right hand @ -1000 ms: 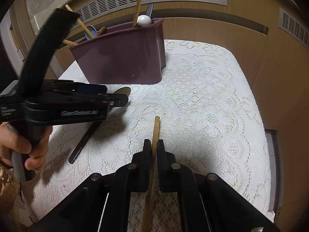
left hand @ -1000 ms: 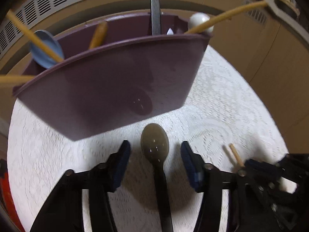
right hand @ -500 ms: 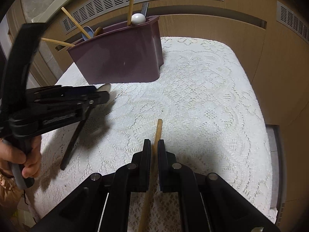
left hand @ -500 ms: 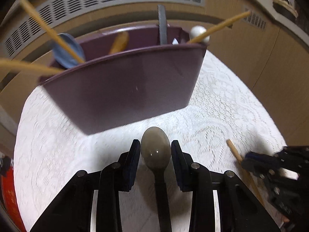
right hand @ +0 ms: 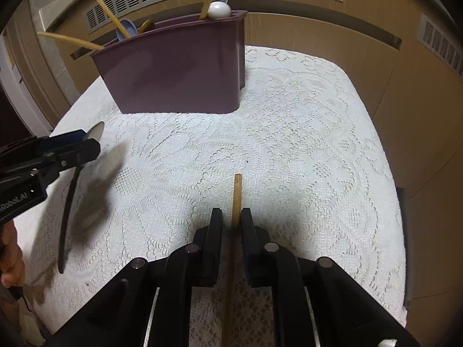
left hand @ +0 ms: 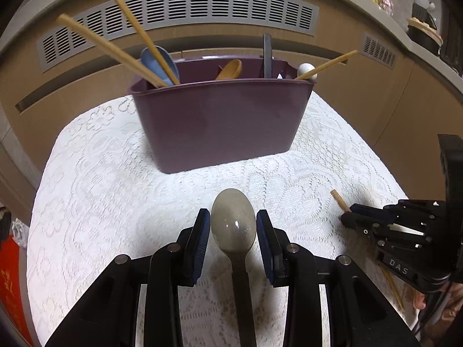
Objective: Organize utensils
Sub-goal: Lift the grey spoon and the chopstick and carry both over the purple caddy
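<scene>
My left gripper (left hand: 233, 228) is shut on a grey spoon (left hand: 233, 222) with a dark handle and holds it above the white lace cloth; the spoon also shows in the right wrist view (right hand: 69, 202). My right gripper (right hand: 231, 222) is shut on a wooden chopstick (right hand: 236, 199), low over the cloth. The purple utensil holder (left hand: 220, 115) stands at the far side, also seen in the right wrist view (right hand: 173, 72). It holds wooden chopsticks (left hand: 121, 49), a blue spoon (left hand: 159, 60), a wooden spoon (left hand: 231, 69), a dark utensil (left hand: 266, 55) and a white spoon (left hand: 306, 70).
The table is covered by a white lace cloth (right hand: 303, 133). Wooden cabinet fronts with grey vent grilles (left hand: 185, 8) stand close behind and to the right. A red object (left hand: 11, 277) lies off the left edge. The right gripper shows in the left wrist view (left hand: 390, 231).
My left gripper has closed on the grey spoon and pulled back from the purple holder, lifting the spoon. My right gripper still holds the chopstick and has shifted slightly.
</scene>
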### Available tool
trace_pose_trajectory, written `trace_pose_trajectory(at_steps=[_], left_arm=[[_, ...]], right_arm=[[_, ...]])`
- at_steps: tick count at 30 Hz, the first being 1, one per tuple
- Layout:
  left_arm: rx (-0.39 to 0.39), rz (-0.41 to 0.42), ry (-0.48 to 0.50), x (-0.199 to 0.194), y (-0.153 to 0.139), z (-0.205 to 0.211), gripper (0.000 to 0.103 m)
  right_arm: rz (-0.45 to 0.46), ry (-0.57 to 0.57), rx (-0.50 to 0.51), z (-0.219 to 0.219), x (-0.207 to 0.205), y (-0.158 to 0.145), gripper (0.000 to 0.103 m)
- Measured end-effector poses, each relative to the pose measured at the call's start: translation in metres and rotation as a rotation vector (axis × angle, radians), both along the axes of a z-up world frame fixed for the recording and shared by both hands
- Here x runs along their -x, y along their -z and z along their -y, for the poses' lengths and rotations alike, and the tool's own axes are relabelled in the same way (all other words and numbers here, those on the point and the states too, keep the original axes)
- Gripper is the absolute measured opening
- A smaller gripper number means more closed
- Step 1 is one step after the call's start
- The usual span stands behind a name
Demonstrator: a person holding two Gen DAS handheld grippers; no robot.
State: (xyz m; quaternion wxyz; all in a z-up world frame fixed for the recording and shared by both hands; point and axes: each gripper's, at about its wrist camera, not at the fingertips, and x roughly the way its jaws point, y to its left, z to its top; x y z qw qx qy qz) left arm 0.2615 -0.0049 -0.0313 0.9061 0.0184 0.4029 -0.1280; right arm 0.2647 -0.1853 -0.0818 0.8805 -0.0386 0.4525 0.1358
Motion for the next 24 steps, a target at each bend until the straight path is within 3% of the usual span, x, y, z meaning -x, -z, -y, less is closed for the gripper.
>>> trace_pose_trajectory(at_steps=[6, 10, 24], left_arm=[[0.035, 0.018, -0.014, 0.019, -0.005, -0.012, 0.034], [0.057, 0.035, -0.023, 0.028, -0.012, -0.020, 0.034], [0.114, 0.148, -0.052, 0.074, -0.056, -0.039, 0.034]], right_arm=[[0.022, -0.014, 0.010, -0.005, 0.009, -0.010, 0.006], [0.075, -0.019, -0.008, -0.007, 0.019, -0.032, 0.006], [0.191, -0.028, -0.058, -0.010, 0.058, -0.082, 0.006]])
